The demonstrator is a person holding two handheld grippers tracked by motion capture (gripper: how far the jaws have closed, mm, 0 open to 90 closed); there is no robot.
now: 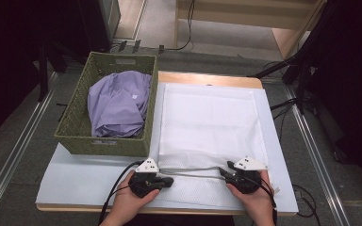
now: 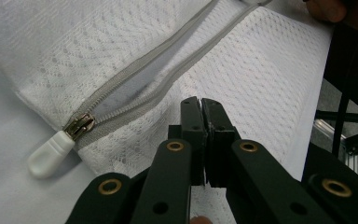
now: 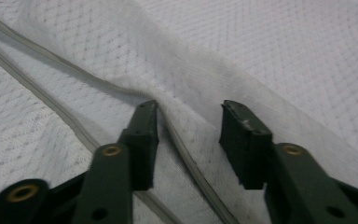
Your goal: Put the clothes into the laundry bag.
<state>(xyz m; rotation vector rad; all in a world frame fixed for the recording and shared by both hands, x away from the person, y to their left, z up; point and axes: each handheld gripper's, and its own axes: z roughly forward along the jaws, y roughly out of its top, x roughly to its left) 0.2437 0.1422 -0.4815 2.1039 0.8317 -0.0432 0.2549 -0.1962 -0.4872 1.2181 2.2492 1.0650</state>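
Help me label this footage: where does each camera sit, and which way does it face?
High view: above the person's side, looking forward and down on the mesh laundry bag and basket; both hands show.
Left gripper view: rides the left hand-held gripper, shut jaws beside the zipper pull.
Right gripper view: rides the right hand-held gripper, open jaws astride a mesh fold.
All share the open zipper.

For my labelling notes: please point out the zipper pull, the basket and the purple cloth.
zipper pull (image 2: 50,150), left gripper view, white tab.
basket (image 1: 74,123), high view, left wall.
purple cloth (image 1: 118,104), high view, middle of the bundle.
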